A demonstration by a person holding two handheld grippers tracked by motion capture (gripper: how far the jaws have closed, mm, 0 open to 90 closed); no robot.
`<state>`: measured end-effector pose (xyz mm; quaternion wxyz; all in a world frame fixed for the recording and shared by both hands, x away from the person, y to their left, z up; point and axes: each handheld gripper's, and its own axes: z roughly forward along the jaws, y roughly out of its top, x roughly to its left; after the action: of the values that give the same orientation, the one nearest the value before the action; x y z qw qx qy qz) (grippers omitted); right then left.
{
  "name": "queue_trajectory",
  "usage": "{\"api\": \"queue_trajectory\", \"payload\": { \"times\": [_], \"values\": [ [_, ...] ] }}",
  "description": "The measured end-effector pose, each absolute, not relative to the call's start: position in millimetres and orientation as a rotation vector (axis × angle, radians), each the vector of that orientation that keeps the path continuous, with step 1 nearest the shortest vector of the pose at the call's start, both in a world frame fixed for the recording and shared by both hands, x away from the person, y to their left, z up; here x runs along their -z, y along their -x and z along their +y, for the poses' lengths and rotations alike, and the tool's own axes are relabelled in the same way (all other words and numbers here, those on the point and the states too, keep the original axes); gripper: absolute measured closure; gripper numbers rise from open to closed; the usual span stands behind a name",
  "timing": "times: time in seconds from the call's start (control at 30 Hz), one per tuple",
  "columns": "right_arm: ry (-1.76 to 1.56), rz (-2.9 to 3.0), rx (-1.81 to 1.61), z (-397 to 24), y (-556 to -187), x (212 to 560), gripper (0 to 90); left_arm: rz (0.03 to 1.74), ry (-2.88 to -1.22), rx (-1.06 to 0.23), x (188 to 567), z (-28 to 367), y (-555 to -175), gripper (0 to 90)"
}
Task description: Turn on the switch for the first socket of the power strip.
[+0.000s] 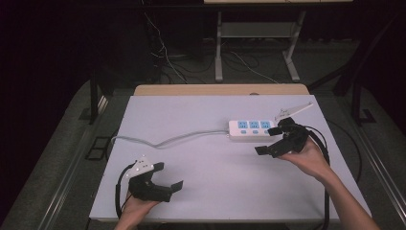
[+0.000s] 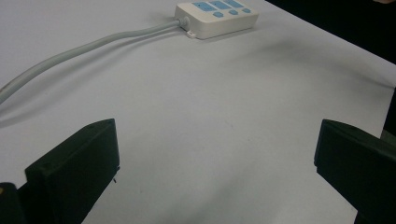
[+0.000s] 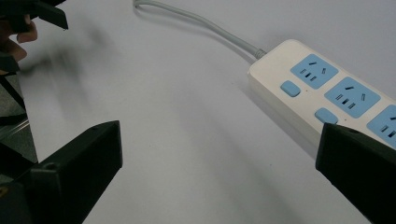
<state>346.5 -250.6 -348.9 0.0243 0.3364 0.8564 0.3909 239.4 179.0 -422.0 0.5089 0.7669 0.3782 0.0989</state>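
High view: a white power strip point(image 1: 251, 129) with three blue sockets lies on the white table point(image 1: 206, 115), its grey cord point(image 1: 163, 140) trailing away from it toward the table's left edge. The right gripper point(image 1: 271, 140) hovers just beside the strip's near right end, jaws spread wide with nothing between them; in the right gripper view the strip point(image 3: 327, 100) sits beside the right jaw. The left gripper point(image 1: 168, 176), also spread and empty, rests well apart from the strip, near the table's front edge.
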Motion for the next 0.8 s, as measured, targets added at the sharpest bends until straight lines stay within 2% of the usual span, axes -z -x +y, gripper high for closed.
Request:
{"api": "queue_trajectory", "payload": {
  "times": [0.8],
  "values": [
    [-1.063, 2.651, -1.142, -236, -384, 335, 0.1, 0.913, -1.847, -0.239, 422, 180, -240, 0.0]
  ]
}}
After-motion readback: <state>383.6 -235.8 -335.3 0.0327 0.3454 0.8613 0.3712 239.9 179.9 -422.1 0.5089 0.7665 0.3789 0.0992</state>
